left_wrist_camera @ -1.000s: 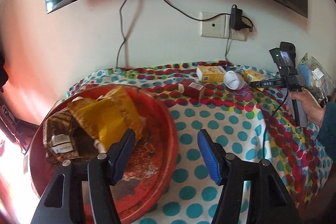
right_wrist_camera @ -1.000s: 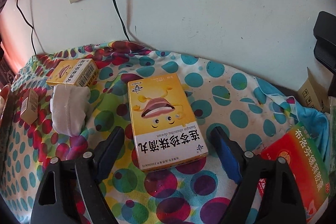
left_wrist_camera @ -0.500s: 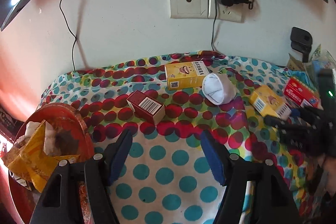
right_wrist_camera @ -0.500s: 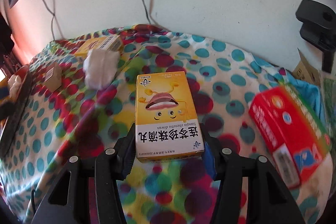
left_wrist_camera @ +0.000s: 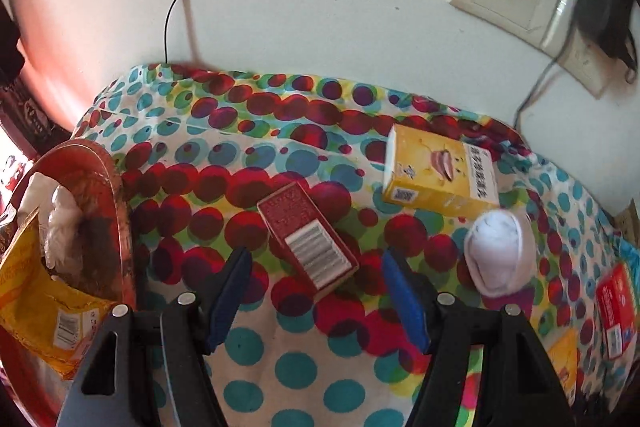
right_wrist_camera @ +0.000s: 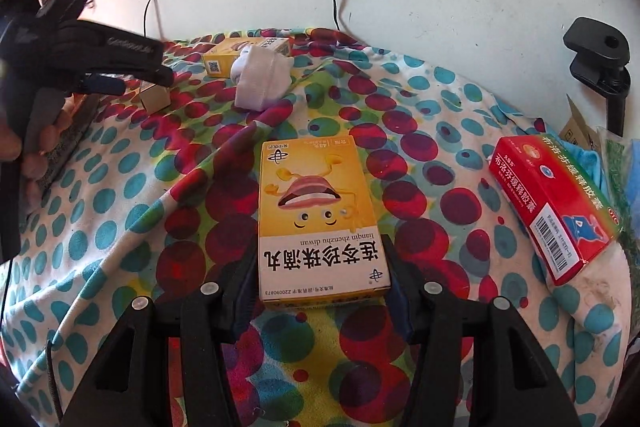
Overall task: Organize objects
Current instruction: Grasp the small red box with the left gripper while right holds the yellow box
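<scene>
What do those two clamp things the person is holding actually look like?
Both look alike: the left gripper and right gripper are black plastic, each with two fingers lined with ribbed blue pads and round silver screws. The left one's side bears small lettering, too blurred to read.

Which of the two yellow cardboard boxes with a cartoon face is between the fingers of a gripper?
The yellow cartoon-face box between the right gripper pads, its printed face up. The other yellow box lies near the wall behind the white rolled sock, free.

Both cameras ride just behind their tongs, tilted down close over the spotted counter (left_wrist_camera: 304, 367) toward the wall, and both catch the white sock (left_wrist_camera: 498, 255) beside the far yellow box (left_wrist_camera: 436, 173).
</scene>
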`<state>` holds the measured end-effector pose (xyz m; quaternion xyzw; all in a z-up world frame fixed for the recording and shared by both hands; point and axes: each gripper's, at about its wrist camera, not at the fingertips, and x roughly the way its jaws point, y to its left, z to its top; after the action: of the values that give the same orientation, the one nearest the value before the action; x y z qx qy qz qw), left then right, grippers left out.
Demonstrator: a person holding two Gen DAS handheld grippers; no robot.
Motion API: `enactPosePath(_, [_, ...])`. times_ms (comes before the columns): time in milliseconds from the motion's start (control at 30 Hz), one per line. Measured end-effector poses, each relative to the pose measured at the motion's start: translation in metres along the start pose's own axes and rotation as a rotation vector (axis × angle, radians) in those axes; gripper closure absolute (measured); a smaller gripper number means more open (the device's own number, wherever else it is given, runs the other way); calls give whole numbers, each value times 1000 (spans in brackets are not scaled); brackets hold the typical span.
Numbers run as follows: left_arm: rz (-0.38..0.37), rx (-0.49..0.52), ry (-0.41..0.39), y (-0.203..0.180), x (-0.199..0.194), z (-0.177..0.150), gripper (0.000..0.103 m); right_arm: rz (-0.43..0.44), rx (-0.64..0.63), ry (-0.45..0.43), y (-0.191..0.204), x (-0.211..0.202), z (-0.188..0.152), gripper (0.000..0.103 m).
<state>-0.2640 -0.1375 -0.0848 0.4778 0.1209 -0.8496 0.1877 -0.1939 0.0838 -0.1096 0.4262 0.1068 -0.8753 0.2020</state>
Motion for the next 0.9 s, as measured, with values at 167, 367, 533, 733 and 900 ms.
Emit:
enactPosePath(167, [21, -36, 32, -2, 14, 8, 34, -2, 2, 1, 0, 2, 0, 49])
enactPosePath(367, [-46, -92, 79, 3, 27, 5, 34, -8, -3, 1, 2, 2, 0, 48])
enactPosePath(533, [-54, -77, 51, 4, 27, 5, 41, -3, 0, 2, 1, 1, 0, 46])
enactPosePath(733, [-80, -74, 28, 15, 23, 4, 73, 8, -1, 21, 4, 6, 1, 23])
enactPosePath(900, [-99, -39, 9, 15, 15, -4, 74, 3, 1, 23, -1, 6, 3, 21])
